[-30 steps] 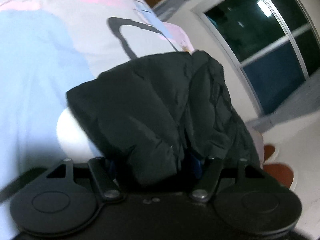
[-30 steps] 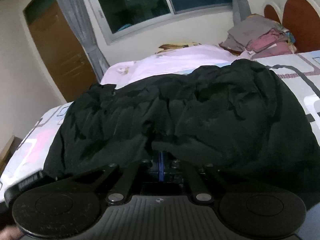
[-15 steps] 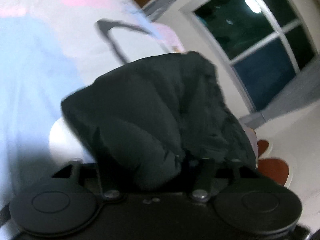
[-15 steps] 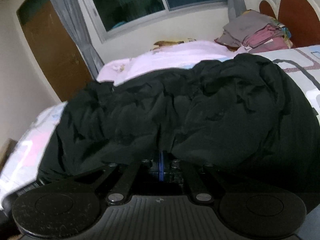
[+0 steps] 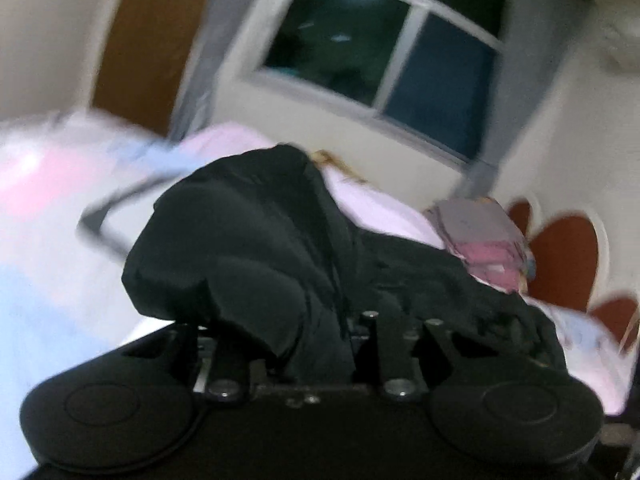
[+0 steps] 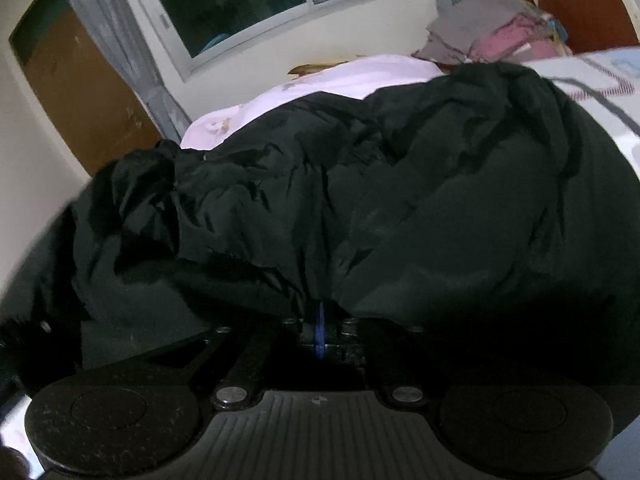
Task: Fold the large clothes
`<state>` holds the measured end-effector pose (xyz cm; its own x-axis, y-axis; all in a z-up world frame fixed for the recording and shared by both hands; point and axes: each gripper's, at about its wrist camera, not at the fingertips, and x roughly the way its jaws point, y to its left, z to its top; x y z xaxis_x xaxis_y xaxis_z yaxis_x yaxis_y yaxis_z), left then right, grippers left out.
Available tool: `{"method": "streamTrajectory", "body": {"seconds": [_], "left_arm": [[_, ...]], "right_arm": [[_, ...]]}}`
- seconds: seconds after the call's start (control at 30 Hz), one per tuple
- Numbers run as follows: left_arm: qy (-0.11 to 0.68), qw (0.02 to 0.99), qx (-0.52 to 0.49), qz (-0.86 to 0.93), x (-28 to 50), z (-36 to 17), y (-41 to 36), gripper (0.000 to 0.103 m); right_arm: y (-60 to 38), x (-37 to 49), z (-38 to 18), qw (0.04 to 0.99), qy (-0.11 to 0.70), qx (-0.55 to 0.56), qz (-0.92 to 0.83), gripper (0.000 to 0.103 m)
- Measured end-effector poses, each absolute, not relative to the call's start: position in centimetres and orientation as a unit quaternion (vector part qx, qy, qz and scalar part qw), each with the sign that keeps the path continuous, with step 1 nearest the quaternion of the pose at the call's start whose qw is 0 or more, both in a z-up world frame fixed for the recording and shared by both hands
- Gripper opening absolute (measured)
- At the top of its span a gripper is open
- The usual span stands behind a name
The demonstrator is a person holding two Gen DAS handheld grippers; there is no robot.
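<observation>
Two grippers gripping black jacket (image 6: 400, 200) lying across bed (image 5: 60, 240): left gripper (image 5: 320, 344) just closing on fabric fold, right gripper (image 6: 320, 320) clenching hem.

The left claw (image 5: 320, 344) sits low in the middle of its frame, tilted downward and rolled a little, so the room behind it slants. Its jaws have just been closing, and a fold of the black jacket (image 5: 240, 248) lies between them (the fingertips themselves are buried in the cloth). The right claw (image 6: 319, 320) is at lower centre of its frame, pointing down at a steeper angle, jaws pinched together on the jacket's edge, a thin blue strip showing between them.
</observation>
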<state>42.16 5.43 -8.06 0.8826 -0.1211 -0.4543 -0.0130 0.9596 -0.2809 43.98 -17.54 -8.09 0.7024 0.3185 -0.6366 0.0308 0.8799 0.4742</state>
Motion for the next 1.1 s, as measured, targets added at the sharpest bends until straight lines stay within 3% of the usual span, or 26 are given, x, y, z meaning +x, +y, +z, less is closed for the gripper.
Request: {"method": "streamTrajectory", "body": {"seconds": [0.2, 0.3, 0.43, 0.73, 1.03, 1.1], "left_arm": [[0.222, 0.972, -0.004, -0.077, 42.2, -5.2, -0.6, 0.021], [0.232, 0.968, 0.015, -0.093, 42.2, -4.7, -2.7, 0.021], [0.231, 0.966, 0.030, -0.113, 42.0, -5.0, -4.7, 0.021], [0.213, 0.936, 0.202, -0.196, 40.8, -5.8, -12.7, 0.021], [0.265, 0.916, 0.143, -0.266, 43.3, -7.1, -17.8, 0.021], [0.262, 0.911, 0.170, -0.269, 42.9, -8.1, -18.9, 0.021]], "right_arm": [[-19.4, 42.9, -7.9, 0.884, 0.369, 0.275, 0.077, 0.000], [-20.9, 42.3, -8.2, 0.872, 0.374, 0.307, 0.081, 0.000], [-21.8, 42.4, -8.5, 0.861, 0.388, 0.315, 0.096, 0.000], [-25.7, 42.6, -12.0, 0.807, 0.392, 0.421, 0.132, 0.000], [-33.6, 37.7, -12.6, 0.812, 0.339, 0.468, 0.081, 0.000], [-36.3, 36.4, -12.9, 0.809, 0.319, 0.490, 0.067, 0.000]]}}
